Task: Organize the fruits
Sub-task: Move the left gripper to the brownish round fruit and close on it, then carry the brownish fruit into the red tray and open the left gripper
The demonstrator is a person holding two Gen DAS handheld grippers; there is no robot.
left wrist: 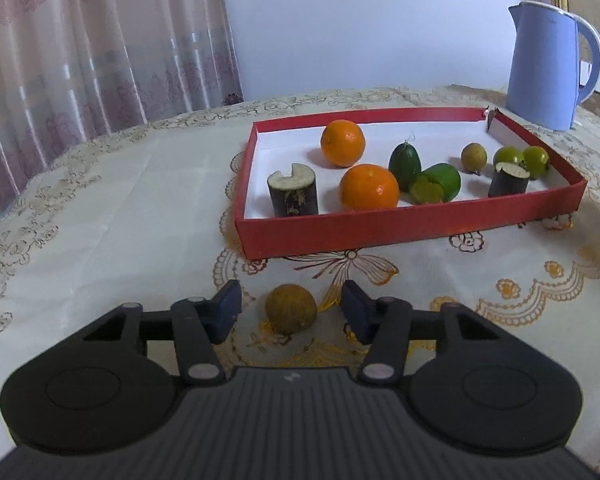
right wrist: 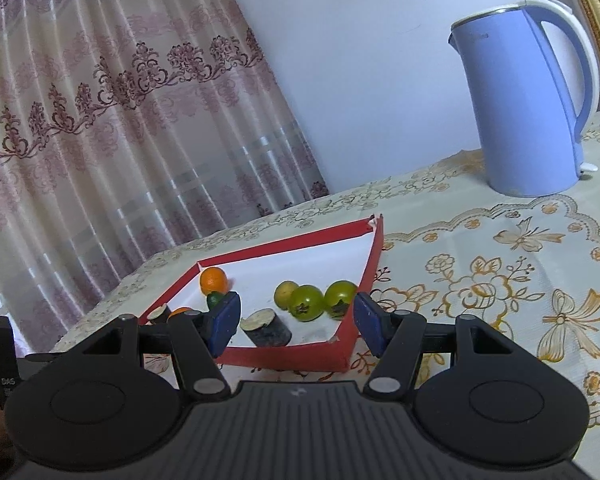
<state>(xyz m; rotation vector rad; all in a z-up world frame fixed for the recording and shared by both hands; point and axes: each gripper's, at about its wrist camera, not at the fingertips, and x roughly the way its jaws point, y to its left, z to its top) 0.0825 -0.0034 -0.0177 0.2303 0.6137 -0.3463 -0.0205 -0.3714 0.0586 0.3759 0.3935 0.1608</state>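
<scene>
Left gripper point(left wrist: 291, 312) straddling brown fruit point(left wrist: 291, 309), lower centre

Jaws part-spread either side of the fruit on the tablecloth point(left wrist: 100, 220), gaps showing, pads not touching. Beyond, mid-frame: red tray point(left wrist: 400, 226) with two oranges point(left wrist: 369, 187), green fruits, dark cut cylinders. Blue kettle point(left wrist: 544, 66) upper right. Right wrist view: right gripper point(right wrist: 296, 322) open, empty, at tray's near corner

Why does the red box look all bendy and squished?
Left wrist view: the fisheye lens bows the red cardboard box and curls the tablecloth's edges. Right wrist view: the same box is squeezed into a wedge, and the tall blue kettle leans.
</scene>
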